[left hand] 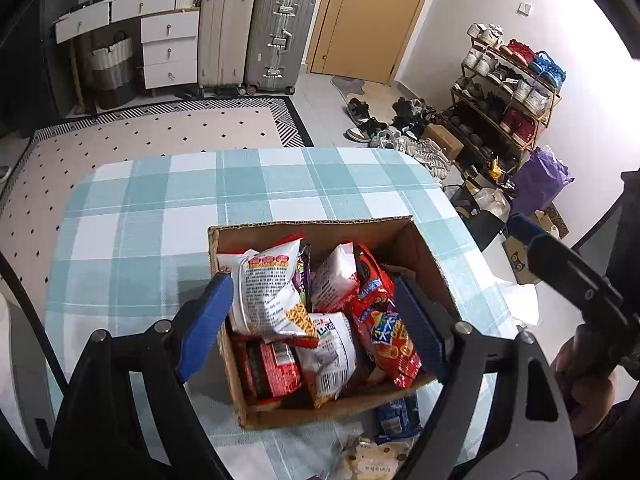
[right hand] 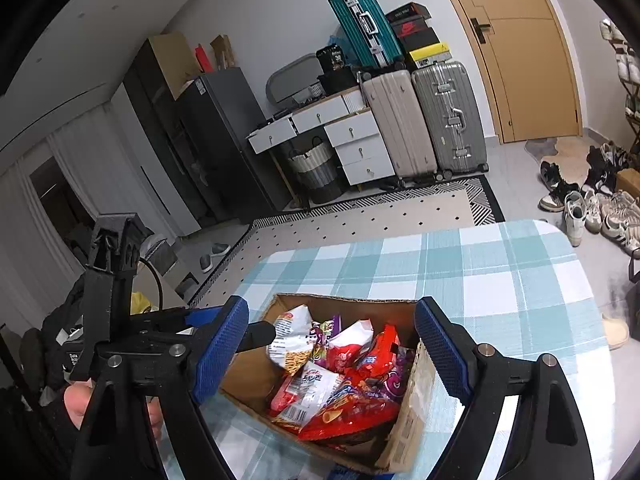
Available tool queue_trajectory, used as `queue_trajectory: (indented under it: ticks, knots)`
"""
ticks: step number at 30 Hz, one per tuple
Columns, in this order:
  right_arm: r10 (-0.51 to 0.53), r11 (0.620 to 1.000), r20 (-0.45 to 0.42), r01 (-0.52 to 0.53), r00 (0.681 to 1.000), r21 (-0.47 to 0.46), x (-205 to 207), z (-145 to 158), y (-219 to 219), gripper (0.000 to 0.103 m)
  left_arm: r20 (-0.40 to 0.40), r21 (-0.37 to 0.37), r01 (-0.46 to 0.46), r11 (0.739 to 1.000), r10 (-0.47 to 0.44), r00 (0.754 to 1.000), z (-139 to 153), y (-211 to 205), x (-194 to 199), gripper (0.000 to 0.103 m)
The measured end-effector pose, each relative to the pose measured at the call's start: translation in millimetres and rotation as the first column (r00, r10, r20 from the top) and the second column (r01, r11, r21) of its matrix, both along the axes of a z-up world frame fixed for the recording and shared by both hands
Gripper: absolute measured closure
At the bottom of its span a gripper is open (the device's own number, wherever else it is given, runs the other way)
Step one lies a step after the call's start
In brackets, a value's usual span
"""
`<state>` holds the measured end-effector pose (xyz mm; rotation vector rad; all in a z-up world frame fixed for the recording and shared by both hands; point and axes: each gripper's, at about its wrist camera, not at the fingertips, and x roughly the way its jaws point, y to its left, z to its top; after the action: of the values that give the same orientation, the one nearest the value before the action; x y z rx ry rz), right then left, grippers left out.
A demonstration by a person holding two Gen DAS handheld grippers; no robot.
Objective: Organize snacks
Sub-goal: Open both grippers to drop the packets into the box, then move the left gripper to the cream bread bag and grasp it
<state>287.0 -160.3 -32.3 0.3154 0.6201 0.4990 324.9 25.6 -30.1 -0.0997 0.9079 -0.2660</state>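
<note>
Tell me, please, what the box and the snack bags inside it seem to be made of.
The box looks like brown corrugated cardboard, matte: its top rim shows a wavy cut edge. The snack bags, such as the red bag and the white bag, look like thin glossy plastic film: they crinkle and catch light. A foil lining cannot be judged.

Below the cardboard box (left hand: 394, 232), a blue packet (left hand: 398, 416) is partly covered by the left tool's arm, and a pale packet (left hand: 370, 462) runs off the bottom edge. Print on the bags inside the box is too small to read.
</note>
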Motion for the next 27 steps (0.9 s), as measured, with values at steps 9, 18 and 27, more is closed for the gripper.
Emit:
queue_trajectory:
  ticks: [9, 18, 27]
  knots:
    - [-0.001, 1.000, 0.043, 0.001, 0.999, 0.002, -37.3, 22.0, -3.1, 0.014, 0.046, 0.033, -0.004, 0.999, 0.003, 0.999, 22.5, -4.5, -40.0, 0.019]
    - [-0.022, 1.000, 0.087, 0.022, 0.996, -0.002, -77.6, 41.1, -11.0, 0.006, 0.098, 0.064, 0.004, 0.998, -0.010, 0.995, 48.5, -14.8, -81.4, 0.010]
    - [-0.033, 0.999, 0.107, 0.035, 0.994, -0.015, -118.0, 44.7, -15.4, 0.002, 0.154, 0.060, 0.005, 0.998, -0.014, 0.988, 58.9, -24.6, -127.2, 0.001]
